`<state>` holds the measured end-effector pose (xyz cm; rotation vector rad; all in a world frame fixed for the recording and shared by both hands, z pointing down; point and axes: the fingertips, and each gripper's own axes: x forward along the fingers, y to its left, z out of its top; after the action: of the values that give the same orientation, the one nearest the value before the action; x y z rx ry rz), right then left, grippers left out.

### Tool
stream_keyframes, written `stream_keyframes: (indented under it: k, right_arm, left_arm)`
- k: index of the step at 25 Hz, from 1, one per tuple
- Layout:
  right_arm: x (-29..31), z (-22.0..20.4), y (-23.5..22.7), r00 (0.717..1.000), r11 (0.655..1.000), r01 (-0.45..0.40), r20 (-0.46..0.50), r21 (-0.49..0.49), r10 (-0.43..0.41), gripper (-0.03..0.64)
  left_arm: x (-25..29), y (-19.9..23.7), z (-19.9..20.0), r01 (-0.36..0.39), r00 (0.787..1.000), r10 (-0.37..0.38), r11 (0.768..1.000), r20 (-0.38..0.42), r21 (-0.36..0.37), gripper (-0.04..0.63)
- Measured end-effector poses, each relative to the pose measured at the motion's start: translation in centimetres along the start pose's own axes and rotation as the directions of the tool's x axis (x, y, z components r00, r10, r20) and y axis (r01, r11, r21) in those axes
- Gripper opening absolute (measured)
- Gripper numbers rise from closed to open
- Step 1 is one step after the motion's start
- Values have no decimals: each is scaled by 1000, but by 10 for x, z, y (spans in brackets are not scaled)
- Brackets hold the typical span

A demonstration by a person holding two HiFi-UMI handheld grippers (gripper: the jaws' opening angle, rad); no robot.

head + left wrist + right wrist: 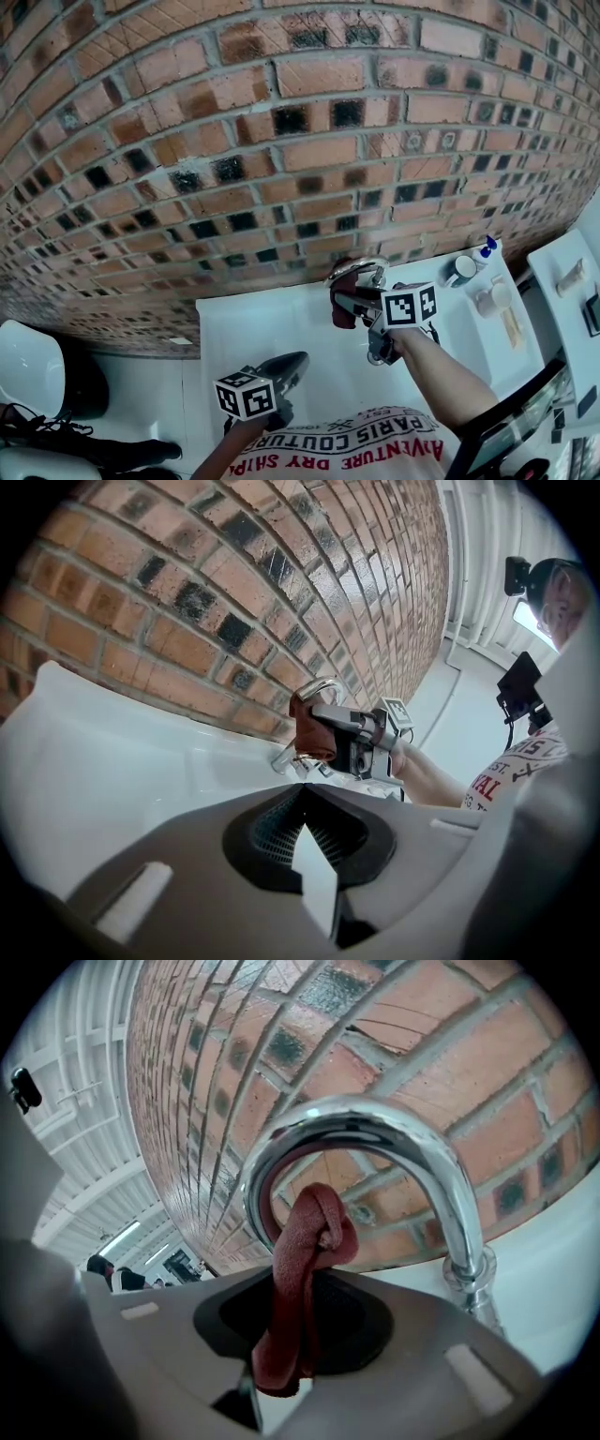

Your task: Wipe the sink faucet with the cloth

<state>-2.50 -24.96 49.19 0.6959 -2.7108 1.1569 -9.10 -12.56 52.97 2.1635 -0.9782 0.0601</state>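
Cloth, long axis upright, clamped in closed right gripper under faucet arch at sink back edge; left gripper closed, empty.

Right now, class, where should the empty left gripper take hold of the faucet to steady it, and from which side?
Probably the faucet low on its straight upright stem, from the person's left. The round stem there stands bare facing the left gripper, while the right gripper holds the cloth in the arch.

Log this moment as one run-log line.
right claw: shut on cloth | cloth: bunched, up under faucet arch | left claw: shut, empty, over sink
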Motion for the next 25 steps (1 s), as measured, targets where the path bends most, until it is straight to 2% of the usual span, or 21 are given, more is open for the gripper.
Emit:
stream_keyframes:
  k: [3,7,9,15,25]
  right_arm:
    - [-13,-13,4,998,996,-45,-49,-77,41,94]
    - [-39,-42,20,985,984,-164,-57,-70,160,95]
    - [-48,-63,29,980,980,-190,-74,-60,185,95]
    - [-49,-115,42,971,980,-197,-145,-29,191,92]
    - [-51,-129,49,966,979,-205,-166,-10,200,91]
  left_arm:
    - [-2,-1,3,-2,1000,2,1000,6,9,5]
    - [-2,0,0,-9,1000,9,1000,-3,10,5]
    - [1,-3,-3,-5,1000,5,1000,-11,10,5]
    - [7,-8,-13,-7,999,8,1000,-49,23,5]
    - [6,-20,-16,3,999,-2,999,-45,32,5]
